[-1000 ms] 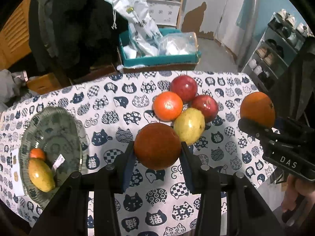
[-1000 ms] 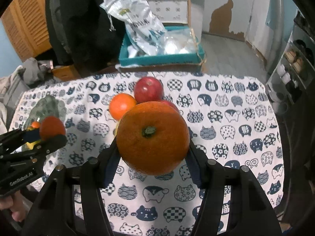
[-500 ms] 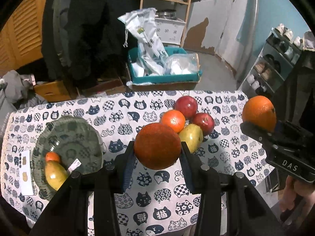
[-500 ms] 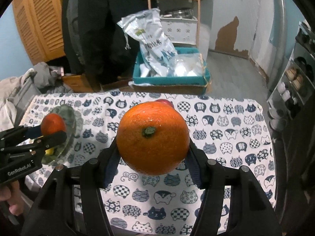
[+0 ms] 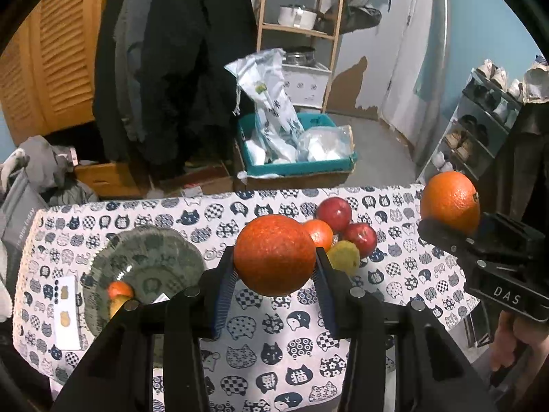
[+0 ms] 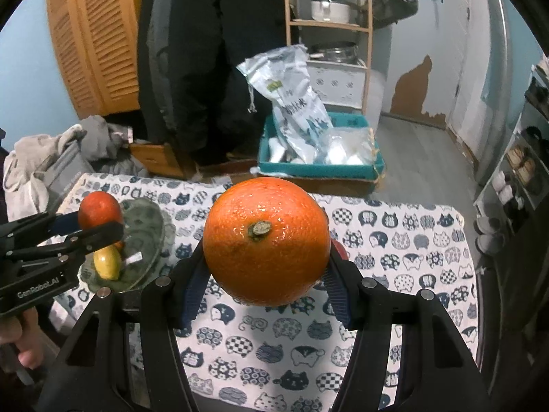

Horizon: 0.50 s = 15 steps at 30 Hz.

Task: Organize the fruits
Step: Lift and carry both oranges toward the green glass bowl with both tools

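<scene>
My left gripper (image 5: 274,271) is shut on a dark red-orange orange (image 5: 274,254) and holds it high above the table. My right gripper (image 6: 266,274) is shut on a bright orange (image 6: 266,245), also held high; it shows in the left wrist view (image 5: 449,206) at the right. A green glass plate (image 5: 151,257) at the table's left holds a small orange fruit (image 5: 118,290) and a yellow mango (image 6: 107,262). A small orange (image 5: 319,233), two red apples (image 5: 334,213) and a yellow-green pear (image 5: 345,257) lie together right of centre.
The table wears a cat-print cloth (image 5: 267,343). A white card (image 5: 67,309) lies left of the plate. Beyond the far edge stand a teal box with bags (image 5: 295,151), hanging coats (image 5: 171,68) and a wooden shelf (image 5: 298,17). A shoe rack (image 5: 480,130) is at the right.
Both grippers have risen and drawn back from the table with their oranges still held. The fruit pile and plate now look smaller and farther away.
</scene>
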### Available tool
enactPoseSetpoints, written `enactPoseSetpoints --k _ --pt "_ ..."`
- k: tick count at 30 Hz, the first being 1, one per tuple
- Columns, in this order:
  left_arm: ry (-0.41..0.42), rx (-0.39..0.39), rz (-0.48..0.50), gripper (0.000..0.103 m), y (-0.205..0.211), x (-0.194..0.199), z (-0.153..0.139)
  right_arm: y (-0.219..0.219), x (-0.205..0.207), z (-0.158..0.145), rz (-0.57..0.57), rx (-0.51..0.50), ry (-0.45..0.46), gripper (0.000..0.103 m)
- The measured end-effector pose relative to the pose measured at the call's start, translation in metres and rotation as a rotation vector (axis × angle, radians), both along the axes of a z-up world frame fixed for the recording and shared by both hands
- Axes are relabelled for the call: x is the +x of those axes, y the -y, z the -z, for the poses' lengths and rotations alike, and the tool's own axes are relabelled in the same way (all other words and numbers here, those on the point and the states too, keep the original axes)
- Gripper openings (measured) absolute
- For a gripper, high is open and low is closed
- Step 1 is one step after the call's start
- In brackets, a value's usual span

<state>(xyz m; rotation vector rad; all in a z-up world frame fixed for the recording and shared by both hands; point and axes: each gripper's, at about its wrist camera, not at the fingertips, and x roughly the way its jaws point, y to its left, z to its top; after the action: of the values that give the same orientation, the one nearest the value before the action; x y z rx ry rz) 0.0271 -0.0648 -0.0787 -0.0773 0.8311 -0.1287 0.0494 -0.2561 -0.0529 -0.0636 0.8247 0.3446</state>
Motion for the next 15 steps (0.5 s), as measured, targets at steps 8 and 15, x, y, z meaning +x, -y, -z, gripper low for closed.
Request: enactPoseSetpoints --k 8,15 --pt "0.021 -0.004 -0.033 0.044 -0.021 -0.004 -0.008 -0.025 -0.001 -0.013 -0.045 0.015 0.022 0.062" --pt "0.032 -0.009 -0.068 0.044 -0.043 -0.007 -0.009 -0.048 0.003 -0.015 -0.081 0.021 0.019 0.062"
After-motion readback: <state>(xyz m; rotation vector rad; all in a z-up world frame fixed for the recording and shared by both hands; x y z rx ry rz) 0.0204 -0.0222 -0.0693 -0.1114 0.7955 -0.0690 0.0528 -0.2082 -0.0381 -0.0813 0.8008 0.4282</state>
